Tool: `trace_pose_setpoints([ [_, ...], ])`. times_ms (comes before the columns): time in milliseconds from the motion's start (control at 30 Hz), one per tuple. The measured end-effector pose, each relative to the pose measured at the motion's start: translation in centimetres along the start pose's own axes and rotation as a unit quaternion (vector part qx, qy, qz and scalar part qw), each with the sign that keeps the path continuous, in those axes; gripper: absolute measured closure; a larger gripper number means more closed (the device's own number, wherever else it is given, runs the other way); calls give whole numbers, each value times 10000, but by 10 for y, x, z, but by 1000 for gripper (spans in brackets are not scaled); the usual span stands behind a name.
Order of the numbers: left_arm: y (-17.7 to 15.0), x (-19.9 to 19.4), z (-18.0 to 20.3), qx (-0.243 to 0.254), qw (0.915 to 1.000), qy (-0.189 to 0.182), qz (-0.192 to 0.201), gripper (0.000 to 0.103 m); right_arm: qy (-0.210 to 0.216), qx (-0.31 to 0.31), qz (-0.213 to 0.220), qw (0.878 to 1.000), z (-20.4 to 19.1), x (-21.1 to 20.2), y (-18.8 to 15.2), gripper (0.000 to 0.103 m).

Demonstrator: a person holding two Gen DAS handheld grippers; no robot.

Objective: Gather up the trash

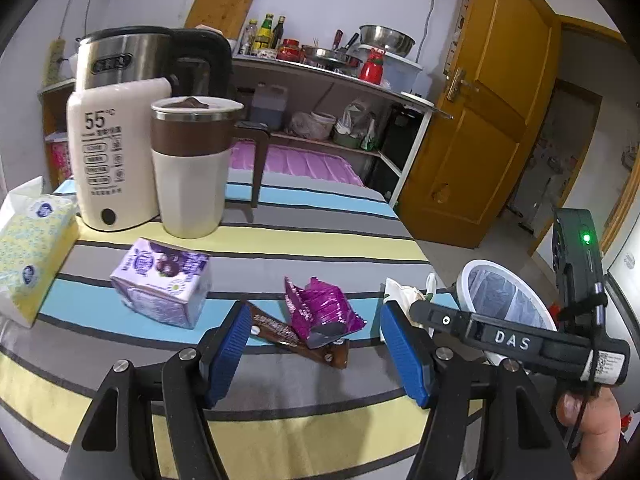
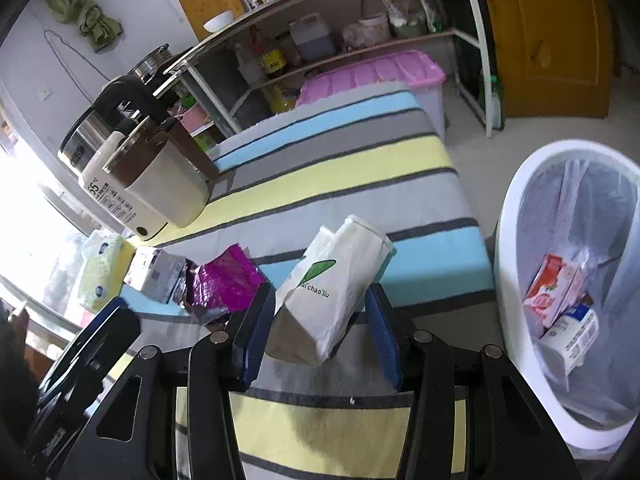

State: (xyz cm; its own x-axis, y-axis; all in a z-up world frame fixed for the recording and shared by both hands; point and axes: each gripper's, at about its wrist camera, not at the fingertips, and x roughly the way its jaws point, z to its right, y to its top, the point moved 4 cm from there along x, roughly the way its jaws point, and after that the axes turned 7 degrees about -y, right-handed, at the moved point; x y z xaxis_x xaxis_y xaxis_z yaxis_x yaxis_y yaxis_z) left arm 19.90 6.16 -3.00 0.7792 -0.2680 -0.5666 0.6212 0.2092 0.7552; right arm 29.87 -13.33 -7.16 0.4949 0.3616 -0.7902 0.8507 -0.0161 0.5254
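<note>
- The striped table [image 1: 320,384] is the landmark here, so everything's placed off that.
- Left gripper [image 1: 316,348] hangs just over the table's near side with its blue pads spread wide, nothing between them. Right ahead of it sit the purple wrapper [image 1: 320,312] and the brown wrapper [image 1: 296,338], the purple one lying partly on top of the brown.
- A purple carton [image 1: 164,284] lies on its side on the table, left of those wrappers. A tissue pack [image 1: 28,252] sits at the table's left edge.
- At the far left corner of the table stand a cream mug with a brown band [image 1: 192,168], a cream kettle [image 1: 112,152] and a steel kettle [image 1: 132,56] behind it.
- Right gripper [image 2: 320,340] is also over the table's near side, fingers apart. The white paper bag [image 2: 332,284] sits between them, but can't tell if the pads actually touch it.
- The white trash bin [image 2: 512,240] stands on the floor just off the table's right edge, lined with a bag, with a red-and-white carton [image 2: 554,292] and a white carton [image 2: 570,336] already inside.
</note>
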Motion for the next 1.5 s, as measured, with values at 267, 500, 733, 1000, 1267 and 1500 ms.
trace_pose_setpoints([
  [267,4,18,0,-83,9998,18,-160,36,628,274,-290,9972,-1,13,-2,59],
  [500,3,22,-4,-146,9996,71,-223,36,661,-9,-117,9977,-7,2,-4,72],
  [733,3,29,-1,-153,9994,45,-320,36,604,-101,119,9981,1,-16,-4,73],
  [1000,4,51,7,-45,9982,266,-529,48,578,59,324,9978,23,-39,-6,73],
  [1267,-1,68,13,128,9965,453,-686,68,566,115,347,9977,37,-48,-12,73],
  [1500,-10,59,21,224,9969,278,-706,103,522,43,475,9975,40,-62,-18,73],
])
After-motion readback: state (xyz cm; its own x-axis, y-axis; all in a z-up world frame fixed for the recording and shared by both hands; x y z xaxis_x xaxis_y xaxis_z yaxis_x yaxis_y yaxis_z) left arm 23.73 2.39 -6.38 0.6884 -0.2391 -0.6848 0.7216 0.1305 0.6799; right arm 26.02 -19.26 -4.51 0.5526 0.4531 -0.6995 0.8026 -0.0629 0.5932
